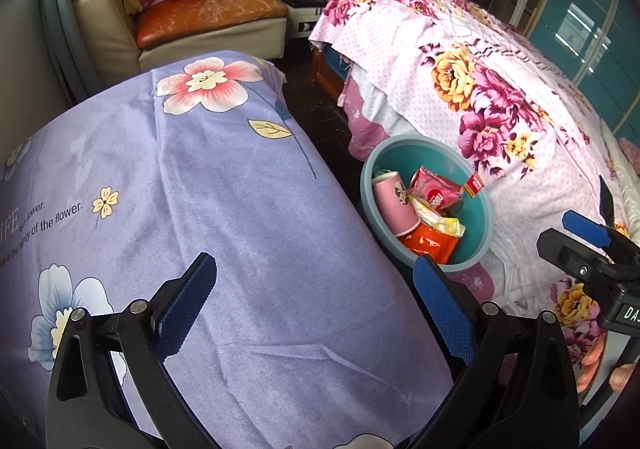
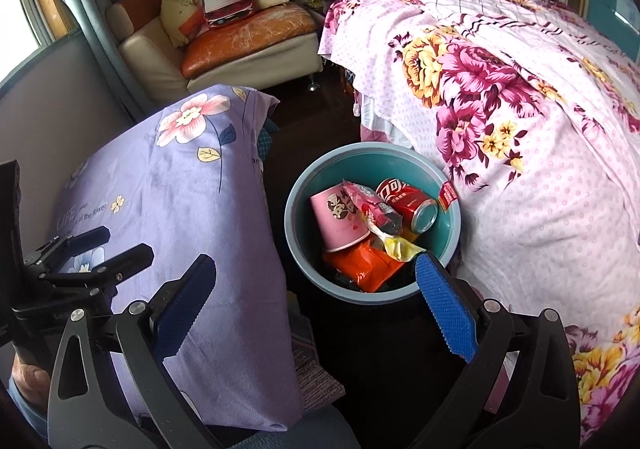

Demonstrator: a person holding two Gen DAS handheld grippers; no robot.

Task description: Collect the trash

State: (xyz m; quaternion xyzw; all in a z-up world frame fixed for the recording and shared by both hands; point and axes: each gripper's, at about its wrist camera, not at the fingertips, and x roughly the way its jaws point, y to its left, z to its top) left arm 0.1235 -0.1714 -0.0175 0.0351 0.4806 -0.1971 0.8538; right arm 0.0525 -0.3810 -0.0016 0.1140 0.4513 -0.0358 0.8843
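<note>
A floral bed (image 2: pixel 520 129) and lilac-draped desk (image 2: pixel 180 209) flank a teal bin (image 2: pixel 298 217) at twelve o'clock, holding a pink cup (image 2: pixel 338 219), red can (image 2: pixel 412 203) and wrappers (image 2: pixel 366 269), apparently collected; both grippers (image 1: pixel 314 303) (image 2: pixel 316 305) hover empty, fingers apart.

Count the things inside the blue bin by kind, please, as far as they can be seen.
In the bin:
Paper cup, pink: 1
Drink can, red: 1
Wrappers or packets, namely pink, orange, crumpled yellow: 3
Small red packet at the rim: 1
Total: 6 visible; more may lie underneath.
</note>
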